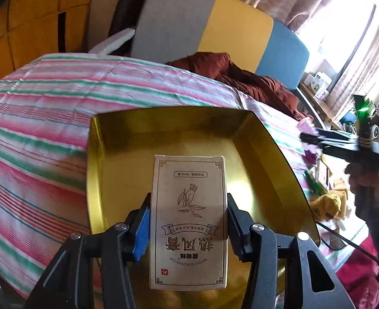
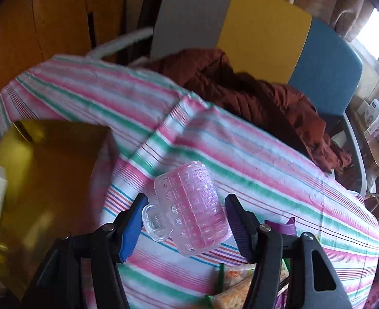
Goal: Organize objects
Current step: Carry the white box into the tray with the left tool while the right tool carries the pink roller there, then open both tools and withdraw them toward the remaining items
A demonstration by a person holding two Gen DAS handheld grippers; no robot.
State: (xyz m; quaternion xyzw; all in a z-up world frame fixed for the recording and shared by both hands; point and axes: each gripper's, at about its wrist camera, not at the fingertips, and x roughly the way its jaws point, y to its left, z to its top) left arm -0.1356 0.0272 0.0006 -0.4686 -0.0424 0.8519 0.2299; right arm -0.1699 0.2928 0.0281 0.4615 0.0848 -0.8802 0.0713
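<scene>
Showing printed leaf art, the beige carton hangs over the gold tray.

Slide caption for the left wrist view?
Left gripper holds a beige carton over a gold tray on striped cloth.

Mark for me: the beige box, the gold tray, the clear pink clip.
beige box [image 1: 188, 221], left wrist view, printed front face.
gold tray [image 1: 264, 154], left wrist view, bare right inner wall.
clear pink clip [image 2: 193, 206], right wrist view, ribbed body.
</scene>
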